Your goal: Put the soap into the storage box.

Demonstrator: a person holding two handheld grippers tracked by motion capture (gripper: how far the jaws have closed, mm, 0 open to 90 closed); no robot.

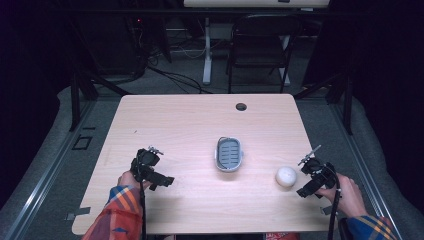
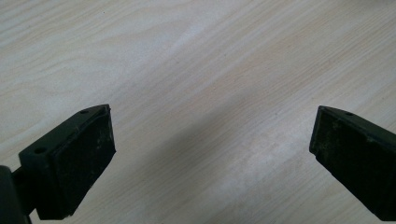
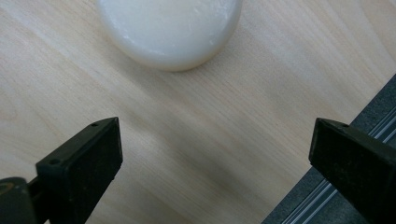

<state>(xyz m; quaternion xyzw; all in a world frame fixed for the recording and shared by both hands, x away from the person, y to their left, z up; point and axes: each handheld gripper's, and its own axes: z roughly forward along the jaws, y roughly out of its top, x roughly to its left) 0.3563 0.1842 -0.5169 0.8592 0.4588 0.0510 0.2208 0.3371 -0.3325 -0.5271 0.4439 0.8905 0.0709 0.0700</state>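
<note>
Fingers on both grippers stand wide apart, nothing between them. Right gripper [image 1: 306, 176] sits at the near right of the pale wood-grain surface [image 1: 180, 120], held by the person's right hand [image 1: 345, 194], pointing toward the round white soap-like puck [image 1: 286, 176], which lies just beside it on the surface, not touching. In the right gripper view the white puck [image 3: 170, 28] sits ahead of the fingers [image 3: 86, 163], up top and a bit left of centre, clear of both pads; bare wood fills the gap between them, and the surface edge with a grey metal rail [image 3: 308, 205] runs under the right-hand pad. Left gripper [image 1: 152, 170] is at the near left, in the left hand [image 1: 127, 179], plaid sleeve [image 1: 117, 212] coming in from the bottom; in the left gripper view its fingers [image 2: 74, 161] hover over bare wood. Small grey oval tray with a ribbed blue-grey floor [image 1: 228, 154] rests mid-surface, between the two grippers, near the puck and to its left, well apart from the left gripper. Dark round cable hole [image 1: 241, 106] sits near the far edge. Black folding chair [image 1: 260, 45] stands on the floor beyond.
</note>
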